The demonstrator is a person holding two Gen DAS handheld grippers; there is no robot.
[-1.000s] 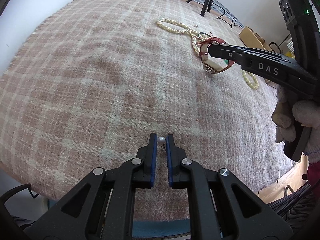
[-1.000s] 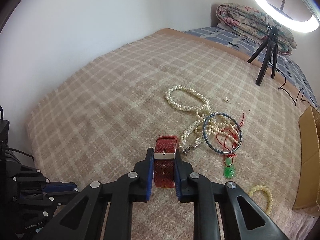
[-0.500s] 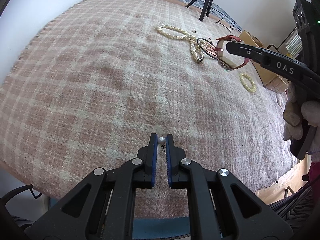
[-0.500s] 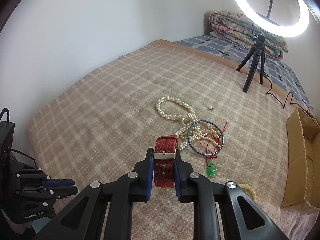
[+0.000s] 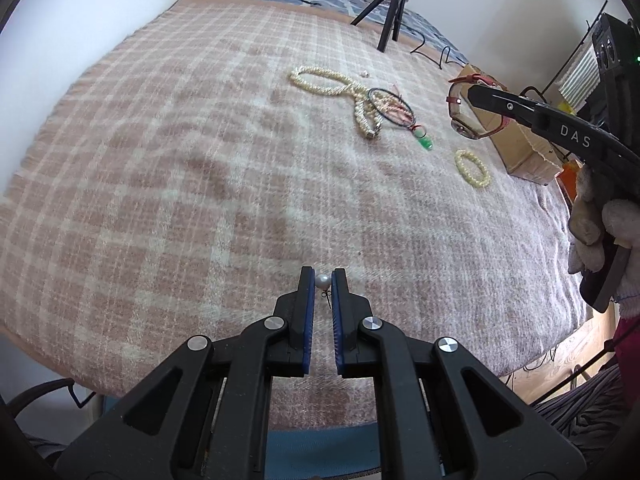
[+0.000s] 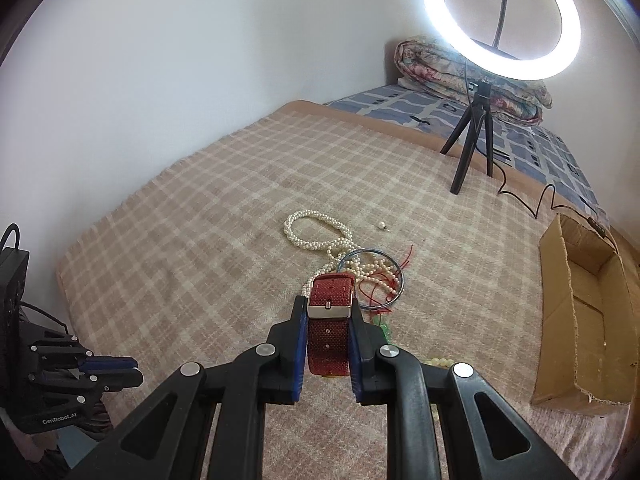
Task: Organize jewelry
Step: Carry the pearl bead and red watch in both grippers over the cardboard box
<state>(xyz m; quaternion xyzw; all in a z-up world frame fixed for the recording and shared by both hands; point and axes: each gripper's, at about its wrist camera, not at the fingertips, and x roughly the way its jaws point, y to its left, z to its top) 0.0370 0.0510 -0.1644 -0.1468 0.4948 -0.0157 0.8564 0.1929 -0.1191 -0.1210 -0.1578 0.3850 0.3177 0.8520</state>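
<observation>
We've lifted both pieces off the bed [image 5: 200, 160]: left tongs [image 5: 322, 278] pinch the pearl earring [image 5: 322, 281], right tongs [image 6: 329, 312] clamp the red watch [image 6: 330, 320], now nearer the cardboard box [image 6: 592, 320], so boxing's probably next.

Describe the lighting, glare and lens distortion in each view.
Left wrist view: fisheye bends the plaid blanket into a dome; dark vignette in the corners; the pearl earring stays sharp. Right wrist view: the ring light blows out to white glare; the red watch strap is evenly lit.

red watch strap [image 6: 329, 322] between right gripper [image 6: 328, 322] jaws, above plaid blanket [image 6: 200, 240]
</observation>
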